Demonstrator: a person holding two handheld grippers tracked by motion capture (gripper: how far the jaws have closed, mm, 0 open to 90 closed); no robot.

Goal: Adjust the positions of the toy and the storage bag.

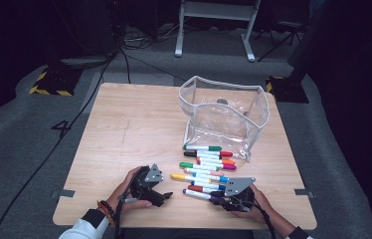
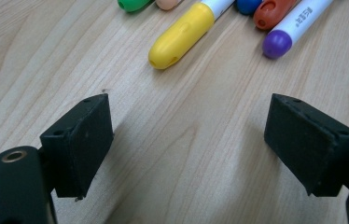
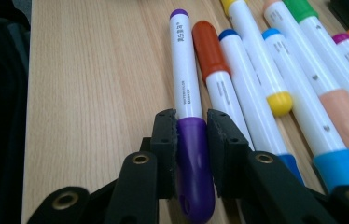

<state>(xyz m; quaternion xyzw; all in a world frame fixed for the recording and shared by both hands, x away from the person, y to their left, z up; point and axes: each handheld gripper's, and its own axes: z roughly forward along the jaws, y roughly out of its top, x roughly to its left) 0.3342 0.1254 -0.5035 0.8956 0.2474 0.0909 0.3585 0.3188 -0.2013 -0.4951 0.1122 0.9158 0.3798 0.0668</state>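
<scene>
Right gripper view: my right tongs [image 3: 192, 126] are clenched on the purple marker's [image 3: 185, 84] cap, at the near edge of the marker row [image 1: 206, 167] on the surface [image 1: 134, 129], in front of the clear pouch [image 1: 222, 117]. My left tongs [image 2: 189, 140] stand released over bare wood, nothing between them, left of the row.

surface: wooden table [image 1: 124, 129] | on it: row of markers [image 1: 208, 167], clear zip pouch [image 1: 224, 117]
</scene>
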